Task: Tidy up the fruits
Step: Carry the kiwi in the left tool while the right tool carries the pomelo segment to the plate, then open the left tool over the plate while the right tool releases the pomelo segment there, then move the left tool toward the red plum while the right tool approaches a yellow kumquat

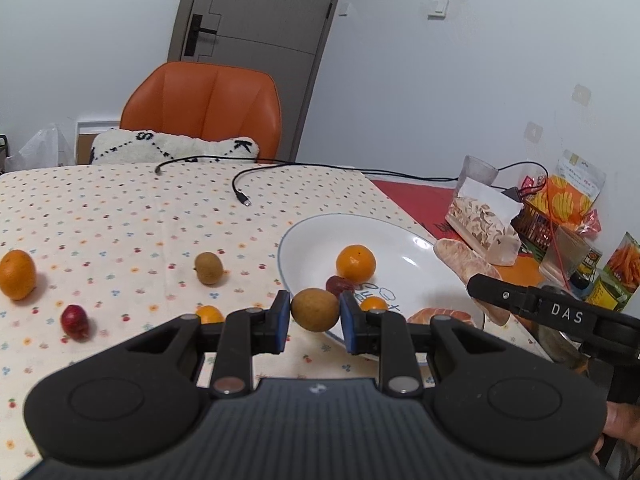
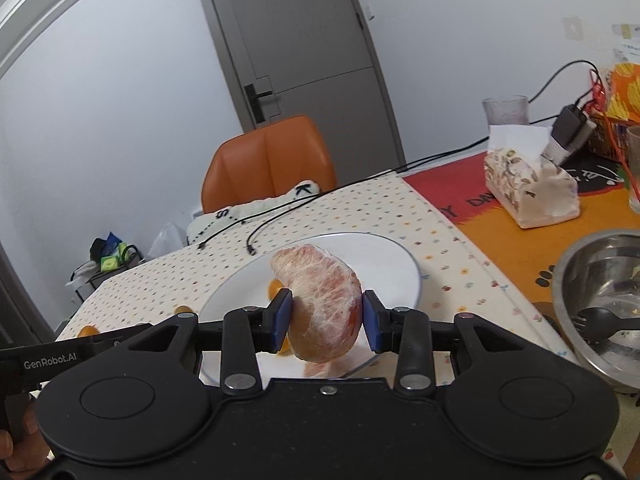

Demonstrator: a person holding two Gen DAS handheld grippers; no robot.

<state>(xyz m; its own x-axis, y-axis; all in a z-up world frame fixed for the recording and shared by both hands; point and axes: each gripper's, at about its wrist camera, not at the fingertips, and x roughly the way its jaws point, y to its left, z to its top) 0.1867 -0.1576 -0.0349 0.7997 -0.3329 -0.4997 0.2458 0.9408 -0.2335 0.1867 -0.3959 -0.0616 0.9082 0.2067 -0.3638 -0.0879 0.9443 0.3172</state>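
Fruits are split between the white plate (image 1: 400,240) and the dotted cloth on the table (image 1: 120,208). The plate sits near the cloth's right edge, and its middle is mostly bare, so there's room there. On it: a mandarin (image 1: 355,263), a dark red fruit (image 1: 339,285), a smaller orange one (image 1: 374,303) and a pinkish peeled segment at the near rim (image 1: 440,315).

The left hand-held gripper (image 1: 315,322) is clamped on a brown kiwi-like fruit (image 1: 315,309), hovering right at the plate's near-left rim. The right hand-held gripper (image 2: 327,321) is clamped on a big peeled pomelo segment (image 2: 322,304) above the plate, pointing slightly downward.

Out on the cloth: an orange (image 1: 17,274), a red fruit (image 1: 74,321), another brown one (image 1: 208,267), plus a loose black cable (image 1: 242,196). To the right, a tissue box (image 2: 530,188) and a steel bowl (image 2: 600,300) holding a black fork (image 2: 608,325) crowd that side.
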